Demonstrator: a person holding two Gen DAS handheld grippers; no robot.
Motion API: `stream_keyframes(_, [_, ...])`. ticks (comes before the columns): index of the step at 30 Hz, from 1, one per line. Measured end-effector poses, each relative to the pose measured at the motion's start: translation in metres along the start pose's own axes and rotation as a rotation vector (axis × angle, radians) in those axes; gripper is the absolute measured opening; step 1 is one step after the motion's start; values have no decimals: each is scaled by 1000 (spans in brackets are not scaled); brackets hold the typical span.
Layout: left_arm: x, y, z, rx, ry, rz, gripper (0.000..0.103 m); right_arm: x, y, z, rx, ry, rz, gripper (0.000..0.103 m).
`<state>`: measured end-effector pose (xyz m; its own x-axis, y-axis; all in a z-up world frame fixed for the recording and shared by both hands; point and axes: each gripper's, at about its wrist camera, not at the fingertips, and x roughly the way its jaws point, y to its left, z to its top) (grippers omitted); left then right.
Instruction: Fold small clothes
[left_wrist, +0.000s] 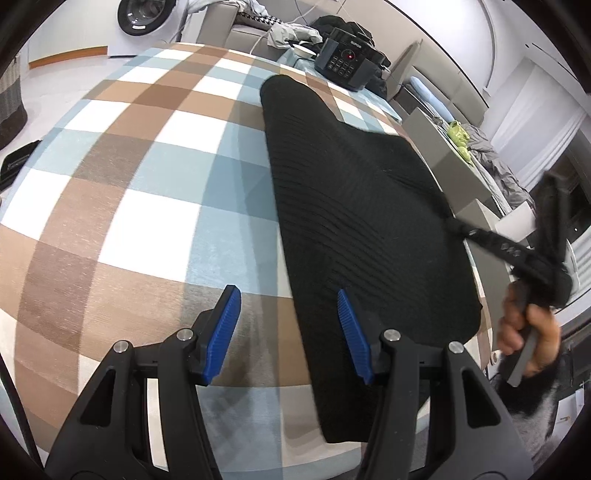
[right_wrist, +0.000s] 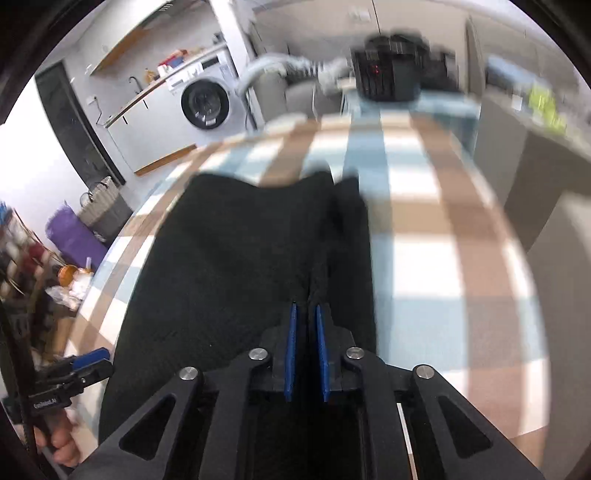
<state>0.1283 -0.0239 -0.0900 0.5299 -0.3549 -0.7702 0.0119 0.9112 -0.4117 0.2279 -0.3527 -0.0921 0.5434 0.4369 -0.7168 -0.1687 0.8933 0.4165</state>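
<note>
A black ribbed knit garment (left_wrist: 351, 184) lies flat and lengthwise on the checked tablecloth (left_wrist: 129, 184). My left gripper (left_wrist: 287, 291) is open just above the garment's near left edge, with one blue pad over the cloth and the other over the garment. A hand holds my right gripper (left_wrist: 454, 223) at the garment's right edge. In the right wrist view, my right gripper (right_wrist: 306, 306) has its blue pads a narrow gap apart. A raised ridge of the garment (right_wrist: 221, 258) runs up to its tips, and the pads do not seem to press on it. The left gripper (right_wrist: 88, 360) shows at lower left.
A black appliance with buttons (left_wrist: 349, 59) stands at the table's far edge, near piled clothes on a grey sofa. A washing machine (right_wrist: 203, 103) is against the wall beyond. A woven basket (left_wrist: 11, 96) is on the floor at left. Grey chairs and a green toy (left_wrist: 458, 131) flank the right edge.
</note>
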Motion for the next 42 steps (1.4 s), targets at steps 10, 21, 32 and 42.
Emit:
stream_keyframes(10, [20, -9, -4, -5, 45, -58, 51, -33, -47, -73, 149, 8, 96, 32])
stream_keyframes(21, [0, 8, 12, -18, -40, 60, 51, -15, 6, -100, 119, 117, 180, 19])
stream_keyframes(32, [-17, -13, 9, 35, -73, 30, 51, -38, 12, -108, 79, 123, 207, 15])
stream_keyframes(42, [14, -78, -4, 176, 19, -103, 51, -12, -61, 5, 340, -138, 150, 30])
